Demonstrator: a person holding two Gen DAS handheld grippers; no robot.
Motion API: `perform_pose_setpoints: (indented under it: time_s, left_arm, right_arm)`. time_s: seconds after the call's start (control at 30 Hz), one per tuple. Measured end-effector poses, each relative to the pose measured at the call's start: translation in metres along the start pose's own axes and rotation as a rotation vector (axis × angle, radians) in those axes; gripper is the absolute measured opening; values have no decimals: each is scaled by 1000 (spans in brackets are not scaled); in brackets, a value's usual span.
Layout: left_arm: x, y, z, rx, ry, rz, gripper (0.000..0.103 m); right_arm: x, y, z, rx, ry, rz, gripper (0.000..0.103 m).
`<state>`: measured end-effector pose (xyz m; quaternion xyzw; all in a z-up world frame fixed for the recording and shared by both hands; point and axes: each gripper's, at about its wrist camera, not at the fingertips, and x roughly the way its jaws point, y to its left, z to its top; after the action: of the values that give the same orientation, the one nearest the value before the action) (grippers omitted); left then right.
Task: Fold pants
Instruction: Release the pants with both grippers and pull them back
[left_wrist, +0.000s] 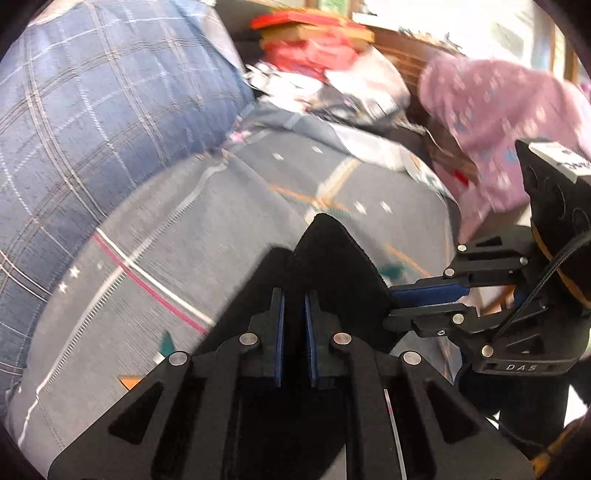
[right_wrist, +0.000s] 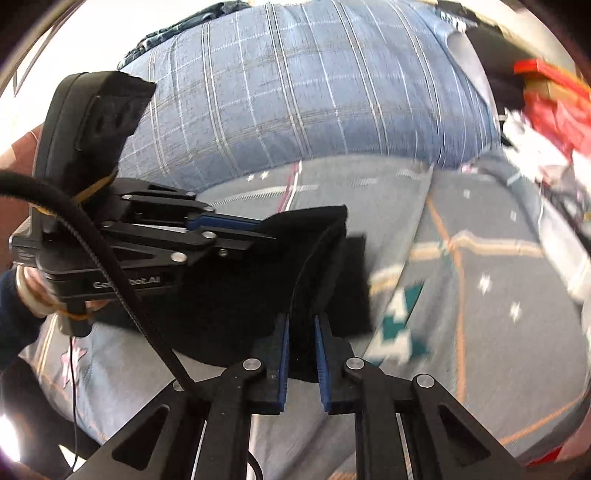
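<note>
Pillow (left_wrist: 92, 122), blue with a pale check, fills the left of my left wrist view and props against the grey patterned bedspread (left_wrist: 155, 236) on which the work is done. Pants (left_wrist: 332, 266), plain black, lie near the middle of that bedspread, just ahead of both my tools. They look matte and soft, with no visible print; a raised corner stands up in a peak, so part of the cloth is lifted off the bed, not flat. My left gripper (left_wrist: 294, 325) is clenched on the near edge of the pants, its blue pads pressed close with black cloth between them. I judge this pinch is there to carry 1 layer over another. Further right, my right gripper (left_wrist: 428, 295) comes in from the side, its fingers also closed on the black cloth, close beside the left one; 2 grips on 1 edge keep that edge straight for a fold. Behind it sits a pink spotted garment (left_wrist: 498, 122) and a blurred pile of red and white items (left_wrist: 317, 55), well apart from the pants.

In my right wrist view the left gripper (right_wrist: 262, 225) reaches in from the left, grasping a folded ridge of the pants (right_wrist: 325, 266). My right gripper (right_wrist: 301, 343) grasps their near edge. A dark seam curves down the cloth towards it.
</note>
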<state>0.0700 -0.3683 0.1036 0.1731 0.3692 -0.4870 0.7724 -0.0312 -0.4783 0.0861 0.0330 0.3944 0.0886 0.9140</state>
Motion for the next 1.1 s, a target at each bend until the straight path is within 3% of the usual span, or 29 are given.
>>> perform_pose_setpoints:
  time_s: [0.2, 0.33, 0.4, 0.47, 0.5, 0.53, 0.6, 0.67, 0.83, 0.9, 1.0, 1.1]
  left_arm:
    - [43, 16, 0, -97, 74, 54, 8]
    - [59, 19, -9, -164, 77, 82, 9]
    - [54, 23, -11, -223, 58, 70, 10]
    - [45, 24, -13, -240, 62, 92, 22]
    - [40, 23, -14, -236, 62, 110, 33]
    - [31, 21, -16, -231, 54, 134, 44]
    - [6, 19, -22, -243, 14, 163, 48]
    - [-21, 24, -32, -303, -23, 167, 48]
    - [-99, 47, -88, -501, -105, 239, 48]
    - [-129, 59, -117, -586, -119, 260, 48]
    - [-176, 74, -174, -704, -141, 341, 61]
    - [-212, 86, -224, -801, -136, 433, 61]
  right_arm:
    - [28, -25, 22, -14, 44, -106, 12]
    - [48, -36, 11, 42, 102, -116, 12]
    - [43, -35, 12, 43, 77, -133, 12]
    - [32, -33, 13, 53, 33, -129, 15]
    - [31, -35, 14, 65, 28, -123, 19]
    - [27, -36, 14, 91, 19, -108, 22]
    - [20, -33, 13, 128, -4, -60, 37]
    - [12, -23, 15, 143, -40, -1, 42]
    - [5, 22, 18, 116, -96, 161, 43]
    - [7, 47, 14, 88, -88, 227, 46]
    - [20, 89, 10, 14, -61, 313, 46]
    - [37, 132, 8, -72, -24, 377, 46]
